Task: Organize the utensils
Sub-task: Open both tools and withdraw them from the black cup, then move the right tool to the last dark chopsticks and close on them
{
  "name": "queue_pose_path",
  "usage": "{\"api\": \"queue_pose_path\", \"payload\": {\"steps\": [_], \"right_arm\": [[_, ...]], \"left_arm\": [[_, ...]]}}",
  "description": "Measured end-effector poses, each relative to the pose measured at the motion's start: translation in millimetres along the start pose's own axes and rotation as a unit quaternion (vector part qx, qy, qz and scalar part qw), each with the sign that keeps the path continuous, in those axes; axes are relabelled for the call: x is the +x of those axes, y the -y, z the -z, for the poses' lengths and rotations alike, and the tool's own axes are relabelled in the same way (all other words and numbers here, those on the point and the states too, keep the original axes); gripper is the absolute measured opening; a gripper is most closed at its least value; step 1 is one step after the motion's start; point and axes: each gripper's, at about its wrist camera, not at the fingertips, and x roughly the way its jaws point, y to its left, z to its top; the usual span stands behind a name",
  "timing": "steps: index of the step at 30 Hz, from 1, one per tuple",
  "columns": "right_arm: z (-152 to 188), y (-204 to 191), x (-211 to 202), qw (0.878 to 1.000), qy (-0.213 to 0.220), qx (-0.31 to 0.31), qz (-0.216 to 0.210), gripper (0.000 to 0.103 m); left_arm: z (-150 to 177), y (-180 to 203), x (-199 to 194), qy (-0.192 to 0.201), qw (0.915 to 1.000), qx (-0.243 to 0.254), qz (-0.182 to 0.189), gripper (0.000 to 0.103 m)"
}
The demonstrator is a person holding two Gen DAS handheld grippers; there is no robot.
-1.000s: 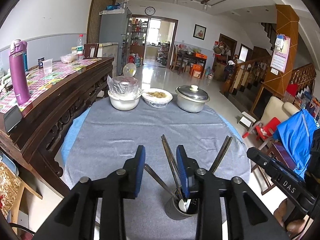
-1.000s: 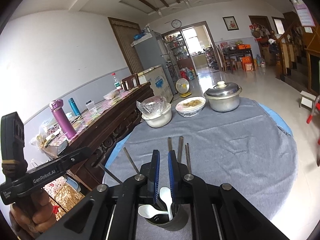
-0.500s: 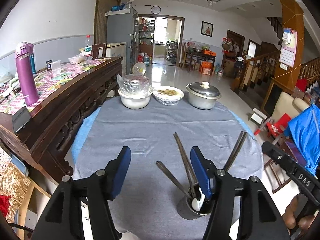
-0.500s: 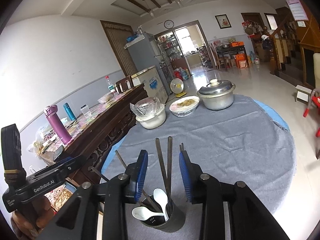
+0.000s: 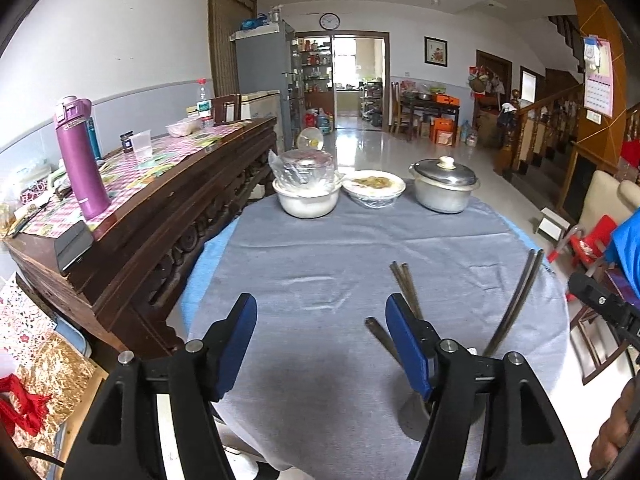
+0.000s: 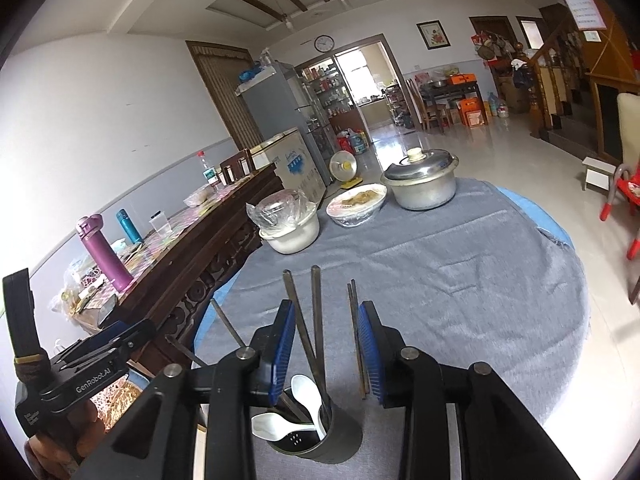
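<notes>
A dark cylindrical utensil holder (image 6: 332,436) stands near the front edge of the grey-clothed round table (image 6: 460,280). It holds two white spoons (image 6: 306,390) and several dark chopsticks (image 6: 316,320) that lean outward. My right gripper (image 6: 325,308) hovers just above it, open, with chopstick tops standing free between the blue pads. My left gripper (image 5: 320,304) is to the left of the holder (image 5: 412,416). Its jaws are opening with only cloth between them, and chopsticks (image 5: 404,284) rise beside its right finger. That finger hides most of the holder.
At the table's far side stand a white bowl with a bagged lid (image 5: 306,200), a wrapped dish of food (image 5: 374,188) and a lidded metal pot (image 5: 442,188). A dark wooden sideboard (image 5: 160,216) with a purple bottle (image 5: 80,156) runs along the left. Chairs stand at the right.
Both grippers have opened: the right from nearly shut to a moderate gap around the chopstick tops, the left much wider. The left view has tilted, so the holder now sits behind its right finger.
</notes>
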Motion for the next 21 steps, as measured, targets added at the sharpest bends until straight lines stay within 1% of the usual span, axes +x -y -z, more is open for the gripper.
{"api": "queue_pose_path", "payload": {"steps": [6, 12, 18, 21], "right_arm": [[1.7, 8.2, 4.0, 1.0, -0.006, 0.011, 0.009, 0.035], [3.5, 16.8, 7.8, 1.0, -0.009, 0.02, 0.021, 0.035], [6.8, 33.0, 20.8, 0.998, -0.025, 0.043, 0.031, 0.035], [10.2, 40.2, 29.5, 0.997, -0.035, 0.05, 0.037, 0.035]], "left_arm": [[4.3, -11.9, 6.4, -0.007, 0.9999, -0.005, -0.01, 0.068], [10.2, -30.8, 15.1, -0.017, 0.9993, -0.021, -0.026, 0.068], [17.8, -46.7, 31.0, -0.035, 0.9979, -0.033, -0.044, 0.068], [22.5, -54.8, 45.3, -0.05, 0.9967, -0.04, -0.05, 0.068]]}}
